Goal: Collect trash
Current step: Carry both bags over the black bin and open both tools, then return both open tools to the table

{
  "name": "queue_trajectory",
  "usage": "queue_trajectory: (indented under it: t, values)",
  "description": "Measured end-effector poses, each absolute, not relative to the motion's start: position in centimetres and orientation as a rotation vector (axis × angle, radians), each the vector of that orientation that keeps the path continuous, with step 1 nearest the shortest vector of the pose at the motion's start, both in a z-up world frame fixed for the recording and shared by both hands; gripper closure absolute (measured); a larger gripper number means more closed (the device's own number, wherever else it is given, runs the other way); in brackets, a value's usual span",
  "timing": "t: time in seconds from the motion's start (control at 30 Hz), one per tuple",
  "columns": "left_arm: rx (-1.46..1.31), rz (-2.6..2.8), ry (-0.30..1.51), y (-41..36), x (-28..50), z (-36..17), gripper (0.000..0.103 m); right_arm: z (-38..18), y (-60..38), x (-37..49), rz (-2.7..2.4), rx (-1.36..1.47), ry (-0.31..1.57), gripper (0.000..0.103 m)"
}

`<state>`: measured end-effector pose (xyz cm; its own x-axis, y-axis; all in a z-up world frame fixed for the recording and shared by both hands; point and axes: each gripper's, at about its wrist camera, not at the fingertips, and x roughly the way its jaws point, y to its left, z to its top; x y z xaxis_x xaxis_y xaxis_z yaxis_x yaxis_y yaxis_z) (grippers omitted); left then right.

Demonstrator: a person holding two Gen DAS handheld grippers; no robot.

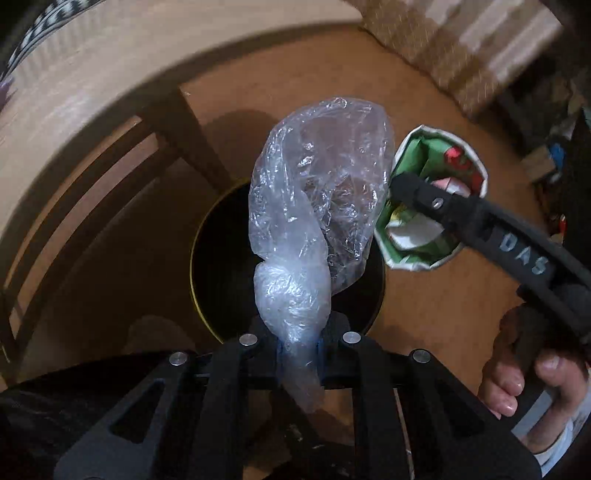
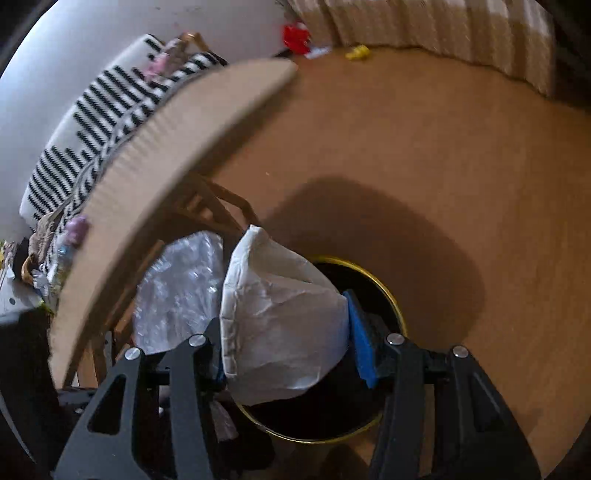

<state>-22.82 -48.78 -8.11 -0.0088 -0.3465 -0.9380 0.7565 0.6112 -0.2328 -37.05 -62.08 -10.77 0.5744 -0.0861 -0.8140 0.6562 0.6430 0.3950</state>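
Observation:
My left gripper [image 1: 300,352] is shut on the knotted end of a clear plastic bag [image 1: 321,184], which hangs over the dark mouth of a round bin with a gold rim [image 1: 207,221]. Beside the bag, my right gripper [image 1: 410,199] holds a crushed paper cup [image 1: 461,158], green and red inside. In the right wrist view my right gripper [image 2: 286,354] is shut on that cup's white outside [image 2: 280,317], above the bin [image 2: 384,288]. The plastic bag [image 2: 181,291] shows at the cup's left.
A wooden chair [image 1: 110,177] stands left of the bin, under a table edge [image 2: 159,155]. A striped cushion [image 2: 92,125] lies beyond the table. A beige curtain [image 1: 461,48] hangs at the back. Small red [image 2: 295,35] and yellow [image 2: 356,51] things lie on the floor. A hand [image 1: 517,373] grips the right handle.

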Motion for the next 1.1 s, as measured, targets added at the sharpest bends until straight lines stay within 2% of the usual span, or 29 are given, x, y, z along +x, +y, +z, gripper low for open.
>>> queue_trajectory:
  t: [0.2,0.23,0.27,0.3,0.33,0.37,0.53,0.7,0.8,0.9,1.0,1.1]
  values:
    - [0.431,-0.877,1.315,-50.3,-23.2,-8.6,0.091,-12.6,-62.6,-37.6,-0.479,0.817,0.869,0.053]
    - [0.439,-0.865,1.316,-50.4,-23.2,-8.7,0.088,-12.8,-62.9,-37.6,-0.469,0.838,0.876,0.052]
    - [0.453,-0.843,1.316,-50.5,-23.0,-8.9,0.082,-12.6,-63.1,-37.1,-0.457,0.861,0.885,0.052]
    - [0.462,-0.826,1.335,-50.4,-22.7,-9.2,0.044,-12.5,-63.3,-36.6,-0.445,0.886,0.895,0.046]
    - [0.448,-0.814,1.345,-49.9,-22.4,-9.2,0.005,-12.7,-63.9,-36.4,-0.453,0.905,0.901,0.021]
    - [0.406,-0.815,1.329,-49.4,-22.4,-8.7,0.006,-12.5,-64.0,-36.4,-0.479,0.904,0.895,0.007]
    - [0.302,-0.855,1.301,-47.5,-21.7,-5.1,0.006,-10.2,-63.2,-36.0,-0.772,0.609,0.875,0.007]
    - [0.174,-0.816,1.067,-40.5,-18.2,1.8,0.006,-7.4,-60.0,-33.6,-0.704,0.462,0.832,0.007]
    - [0.063,-0.655,0.910,-31.7,-14.9,6.5,0.006,-4.8,-57.2,-31.2,-0.648,0.396,0.786,0.007]
    - [-0.046,-0.487,0.839,-23.8,-12.1,8.5,0.006,-2.4,-55.0,-28.8,-0.571,0.371,0.735,0.007]
    - [-0.131,-0.349,0.821,-15.0,-9.8,9.1,0.006,-0.1,-52.1,-24.3,-0.505,0.340,0.704,0.007]
    - [-0.096,-0.189,0.806,-9.8,-8.3,8.6,0.006,2.0,-48.7,-19.2,-0.422,0.306,0.703,0.007]
